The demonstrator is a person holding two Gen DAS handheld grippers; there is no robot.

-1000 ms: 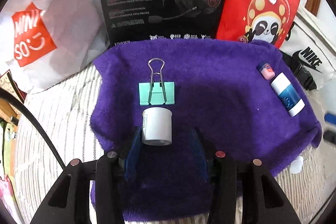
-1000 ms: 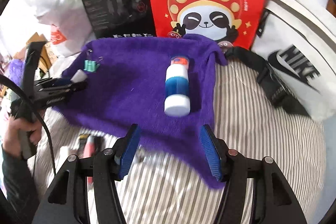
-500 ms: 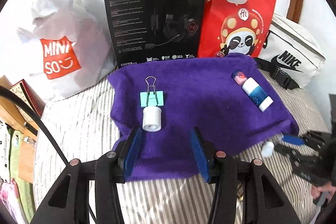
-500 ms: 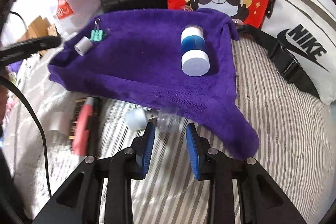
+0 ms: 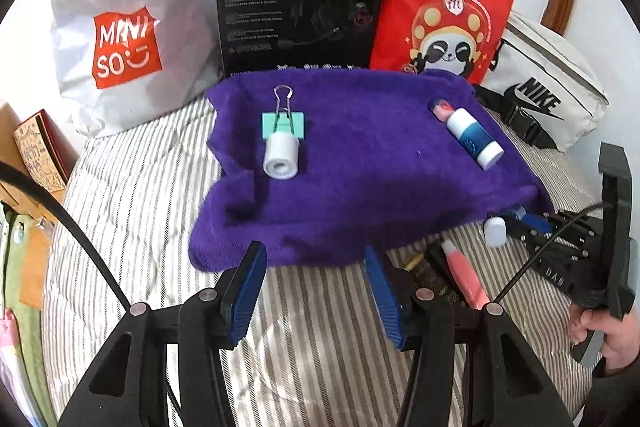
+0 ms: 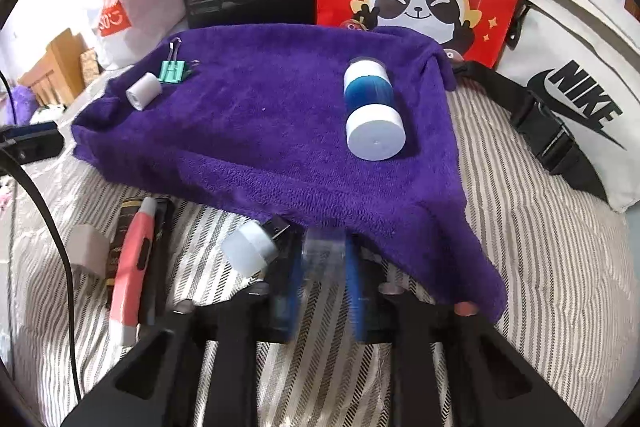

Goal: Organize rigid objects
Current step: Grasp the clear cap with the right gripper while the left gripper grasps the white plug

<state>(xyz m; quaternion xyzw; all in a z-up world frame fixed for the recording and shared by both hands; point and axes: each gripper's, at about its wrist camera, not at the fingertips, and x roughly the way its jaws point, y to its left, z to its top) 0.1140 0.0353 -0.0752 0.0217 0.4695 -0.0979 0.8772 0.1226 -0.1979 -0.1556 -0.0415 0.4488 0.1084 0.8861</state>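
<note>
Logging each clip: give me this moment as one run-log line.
left tongs: open, empty, off towel | right tongs: closed on clear small item, blurred | purple towel: binder clip, white roll, glue stick

- The right hand-held gripper point(image 6: 320, 283) is smeared by motion blur; its blue pads point(image 6: 354, 291) stand close about a clear item point(image 6: 323, 247), too blurred to name, and contact cannot be told.
- The cap point(image 6: 250, 251) beside it is blurred, and its dark end runs under the towel point(image 6: 256, 131) edge.
- The glue stick point(image 6: 372, 107) hides the pink item behind it in the right view.
- The Nike bag point(image 5: 548, 87) is cut off by the fisheye rim.
- The holding hand point(image 5: 608, 343) shows only partly at the left view's edge.
</note>
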